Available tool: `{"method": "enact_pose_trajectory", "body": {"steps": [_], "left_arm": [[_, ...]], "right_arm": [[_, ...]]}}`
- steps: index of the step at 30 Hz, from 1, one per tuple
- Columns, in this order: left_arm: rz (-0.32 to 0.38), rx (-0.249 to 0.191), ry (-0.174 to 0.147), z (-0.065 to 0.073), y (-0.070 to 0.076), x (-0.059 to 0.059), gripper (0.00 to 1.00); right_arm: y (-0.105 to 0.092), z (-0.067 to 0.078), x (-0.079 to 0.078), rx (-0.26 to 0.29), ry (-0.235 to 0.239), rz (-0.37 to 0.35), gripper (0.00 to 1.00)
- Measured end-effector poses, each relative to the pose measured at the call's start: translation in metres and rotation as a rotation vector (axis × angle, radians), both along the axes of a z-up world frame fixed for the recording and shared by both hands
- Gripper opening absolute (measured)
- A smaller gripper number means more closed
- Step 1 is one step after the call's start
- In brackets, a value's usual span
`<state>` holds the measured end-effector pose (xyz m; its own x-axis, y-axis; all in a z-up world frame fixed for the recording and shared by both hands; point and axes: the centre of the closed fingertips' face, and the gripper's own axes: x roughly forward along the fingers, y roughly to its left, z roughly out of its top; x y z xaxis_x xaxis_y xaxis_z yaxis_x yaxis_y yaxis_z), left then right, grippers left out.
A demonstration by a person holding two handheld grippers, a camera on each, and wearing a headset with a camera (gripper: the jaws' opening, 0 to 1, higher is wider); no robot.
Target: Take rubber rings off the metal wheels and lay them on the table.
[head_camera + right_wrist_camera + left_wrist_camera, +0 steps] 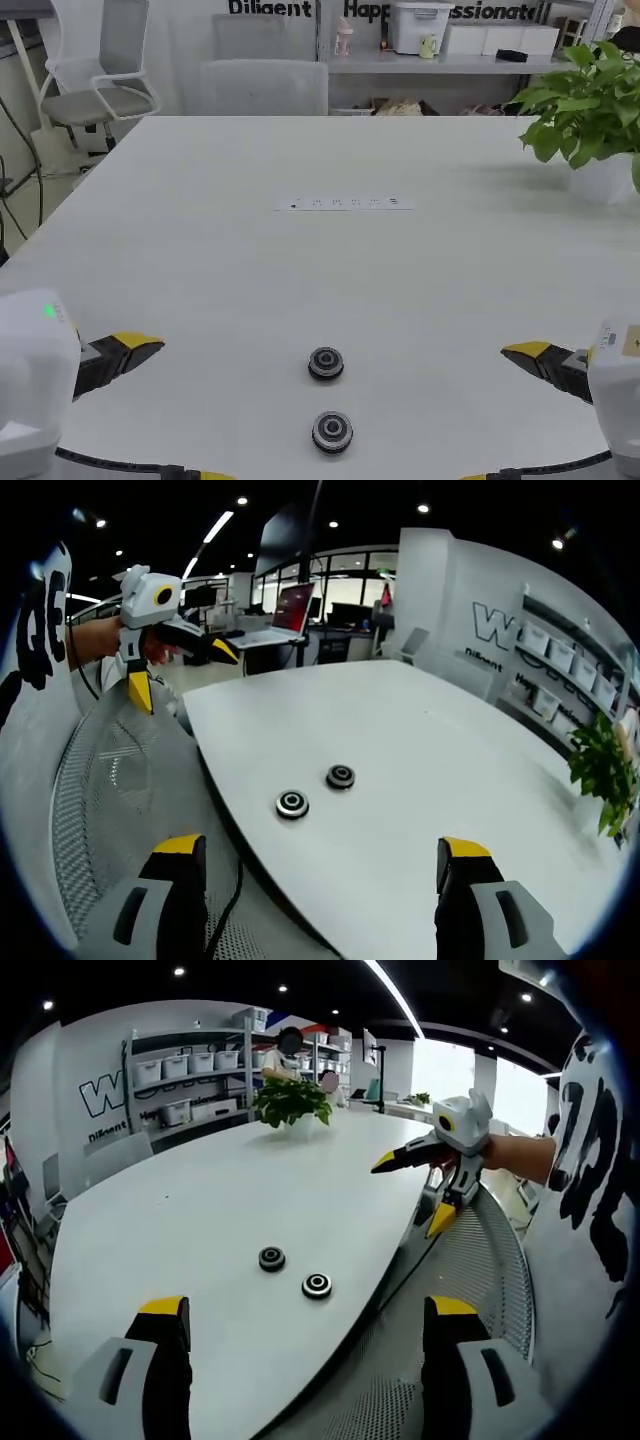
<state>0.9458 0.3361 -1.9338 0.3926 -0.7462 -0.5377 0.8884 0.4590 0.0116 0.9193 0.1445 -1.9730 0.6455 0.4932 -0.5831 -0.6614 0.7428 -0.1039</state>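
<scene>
Table [320, 260] bears 2 wheels [325, 364] [331, 431] and plant [585, 100]; left gripper [307, 1306], right gripper [321, 844] gape empty.

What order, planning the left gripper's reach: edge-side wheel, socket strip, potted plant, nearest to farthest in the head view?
1. Edge-side wheel, front centre, right of the left gripper.
2. Socket strip, table middle.
3. Potted plant, far right.

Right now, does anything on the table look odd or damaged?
Nothing stands out: the far wheel and near wheel lie flat on the table, apart; left gripper and right gripper open, clear of them.
</scene>
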Motion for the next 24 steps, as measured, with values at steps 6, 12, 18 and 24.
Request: {"method": "enact_pose_trajectory", "body": {"steps": [6, 12, 18, 24], "left_arm": [[0.001, -0.006, -0.005, 0.0009, -0.0011, 0.0014, 0.95], [-0.001, -0.005, -0.008, -0.0012, -0.0026, 0.0023, 0.94], [0.002, -0.009, -0.007, -0.0027, -0.0021, 0.0027, 0.94], [0.010, -0.021, -0.024, 0.0019, 0.0006, 0.0069, 0.94]], "right_arm": [[0.0004, -0.0001, 0.0013, -0.009, -0.001, 0.009, 0.95], [0.0001, -0.0014, 0.0010, -0.006, 0.002, 0.009, 0.95], [0.0000, -0.0020, 0.0018, -0.014, 0.000, 0.016, 0.95], [-0.0024, 0.0012, 0.0060, -0.006, -0.011, 0.008, 0.94]]}}
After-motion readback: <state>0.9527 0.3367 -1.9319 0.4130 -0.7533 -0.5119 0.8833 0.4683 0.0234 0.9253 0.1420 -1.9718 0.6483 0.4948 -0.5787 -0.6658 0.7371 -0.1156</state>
